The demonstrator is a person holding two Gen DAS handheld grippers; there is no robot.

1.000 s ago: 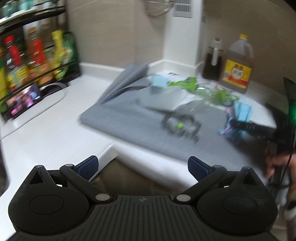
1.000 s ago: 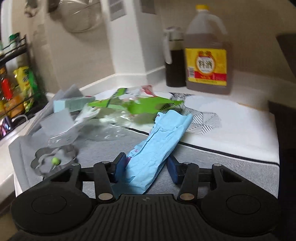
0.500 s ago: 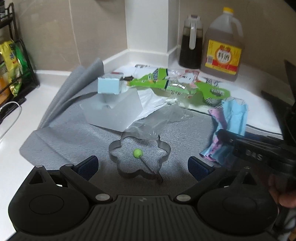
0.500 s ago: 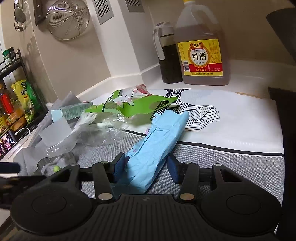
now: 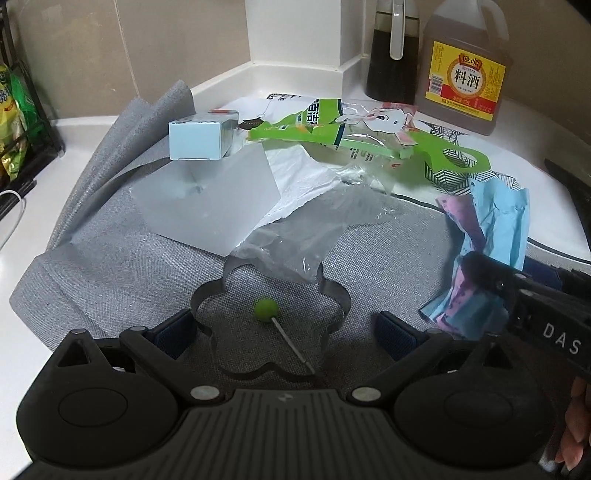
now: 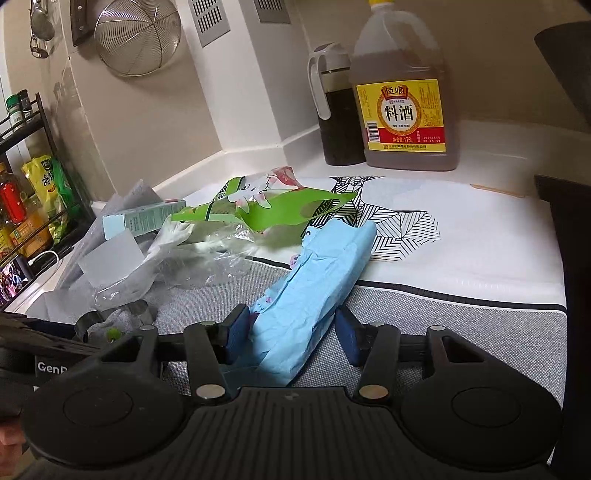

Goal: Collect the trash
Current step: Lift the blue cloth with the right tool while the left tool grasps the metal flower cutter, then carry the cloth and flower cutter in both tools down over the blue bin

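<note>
A flower-shaped metal ring (image 5: 334, 295) with a green ball (image 5: 265, 310) on a thin stalk lies on the grey mat (image 5: 110, 266). My left gripper (image 5: 284, 332) straddles it, jaws wide and closing, pads clear of the metal. My right gripper (image 6: 291, 332) is shut on a crumpled blue wrapper (image 6: 317, 280), a pad against each side. Farther back lie clear plastic film (image 5: 306, 236), a green printed bag (image 5: 332, 125), a frosted sheet (image 5: 210, 199) and a small pale-blue box (image 5: 195, 140).
A large jug of cooking wine (image 6: 402, 103) and a dark bottle (image 5: 391, 51) stand by the back wall. A black rack (image 6: 29, 206) of bottles and packets is at the left. A wire strainer (image 6: 136, 33) hangs above. A dark object (image 6: 569, 295) borders the mat's right side.
My left gripper has come forward and down from the counter's edge to sit over the metal ring. The right gripper and blue wrapper have stayed put.
</note>
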